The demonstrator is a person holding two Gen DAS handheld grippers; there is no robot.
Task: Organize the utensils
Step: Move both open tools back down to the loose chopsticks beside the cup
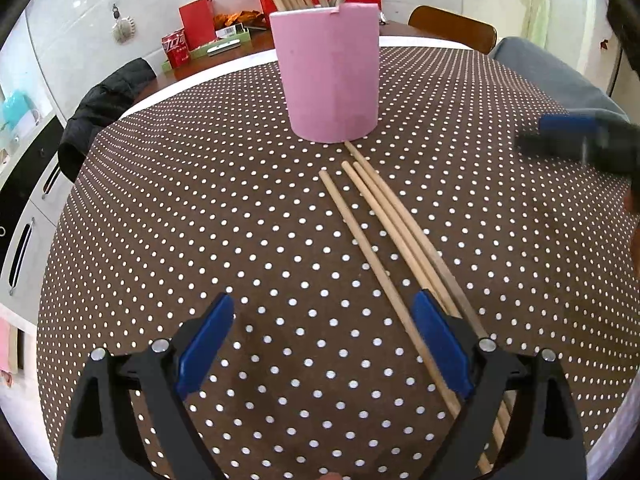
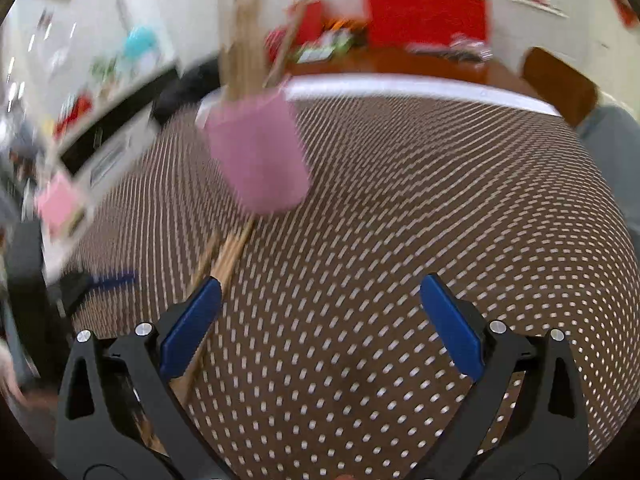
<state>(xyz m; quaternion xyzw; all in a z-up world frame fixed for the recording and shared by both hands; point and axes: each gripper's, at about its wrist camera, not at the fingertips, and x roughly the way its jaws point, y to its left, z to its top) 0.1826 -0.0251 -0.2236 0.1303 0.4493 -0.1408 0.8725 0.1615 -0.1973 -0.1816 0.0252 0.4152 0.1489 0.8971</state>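
Your left gripper [image 1: 324, 314]: jaws spread wide, empty, low over polka-dot tabletop [image 1: 200, 220]. Left view sharp: four loose chopsticks [image 1: 384, 232] lay side by side on tabletop, running from pink holder [image 1: 330, 72] toward your right finger; holder upright, more sticks inside. Red can [image 1: 175, 46] beyond tabletop, lettering unreadable. Your right gripper [image 2: 320, 308]: jaws wide apart, empty. Right view motion-blurred; holder [image 2: 258, 160] appeared tilted, chopsticks [image 2: 228, 252] smeared beside left finger.

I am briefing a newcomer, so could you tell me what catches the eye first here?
A pink holder full of chopsticks stands mid-table on the brown polka-dot tablecloth. Four loose chopsticks lie before it, running toward the open left claw.
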